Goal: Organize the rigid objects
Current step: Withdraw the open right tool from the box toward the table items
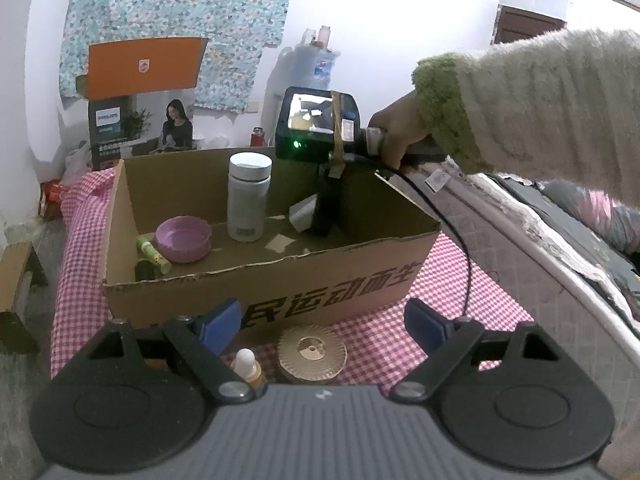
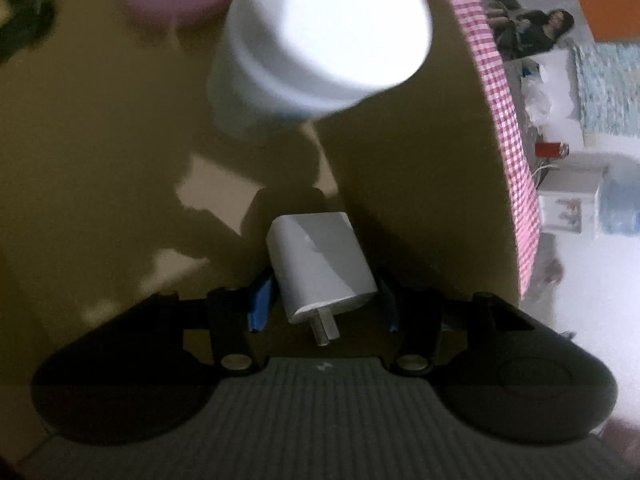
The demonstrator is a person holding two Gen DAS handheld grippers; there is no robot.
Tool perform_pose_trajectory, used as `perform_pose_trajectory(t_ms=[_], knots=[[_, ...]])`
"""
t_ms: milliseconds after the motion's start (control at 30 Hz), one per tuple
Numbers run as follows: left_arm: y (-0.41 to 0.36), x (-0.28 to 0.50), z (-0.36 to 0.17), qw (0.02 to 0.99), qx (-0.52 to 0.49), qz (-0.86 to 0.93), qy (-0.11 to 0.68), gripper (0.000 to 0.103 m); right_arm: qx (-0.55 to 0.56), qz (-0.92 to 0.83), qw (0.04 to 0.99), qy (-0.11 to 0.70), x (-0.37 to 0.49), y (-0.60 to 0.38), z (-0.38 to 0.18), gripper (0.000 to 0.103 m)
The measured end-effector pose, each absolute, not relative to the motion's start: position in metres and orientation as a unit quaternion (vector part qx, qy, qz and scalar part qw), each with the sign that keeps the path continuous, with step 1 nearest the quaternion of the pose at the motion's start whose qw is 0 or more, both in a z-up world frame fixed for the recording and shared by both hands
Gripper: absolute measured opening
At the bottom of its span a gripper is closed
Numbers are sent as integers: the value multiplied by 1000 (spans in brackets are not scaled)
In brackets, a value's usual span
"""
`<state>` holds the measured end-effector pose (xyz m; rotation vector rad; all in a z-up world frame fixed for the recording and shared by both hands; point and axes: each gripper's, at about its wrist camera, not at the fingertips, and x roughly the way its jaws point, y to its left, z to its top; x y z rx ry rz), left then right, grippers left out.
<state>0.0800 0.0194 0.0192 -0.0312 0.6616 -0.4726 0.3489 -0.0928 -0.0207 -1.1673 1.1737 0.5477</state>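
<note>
Matt corrugated cardboard box, smooth white plastic charger, woven checked cloth, ribbed gold lid.

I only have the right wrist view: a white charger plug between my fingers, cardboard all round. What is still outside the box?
Observer: Two things lie on the pink checked cloth in front of the brown cardboard box: a gold ribbed round lid and a small orange dropper bottle with a white cap.
Operator: Where is my left gripper?
Observer: The left gripper is open, above those two, outside the box.
Operator: Is anything near the purple plastic bowl?
Observer: A green tube lies beside it at the box's left end.
</note>
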Motion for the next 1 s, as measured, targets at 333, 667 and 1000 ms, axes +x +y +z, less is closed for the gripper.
perform_pose_trajectory(t_ms=[333, 667, 1000], knots=[[21, 74, 22, 924, -8, -208, 322, 90, -494, 236, 688, 476, 335, -98, -13, 78], [35, 50, 35, 942, -36, -180, 280, 92, -388, 253, 801, 380, 233, -118, 86, 96], [47, 28, 27, 931, -56, -188, 307, 95, -188, 232, 890, 344, 80, -190, 128, 102]])
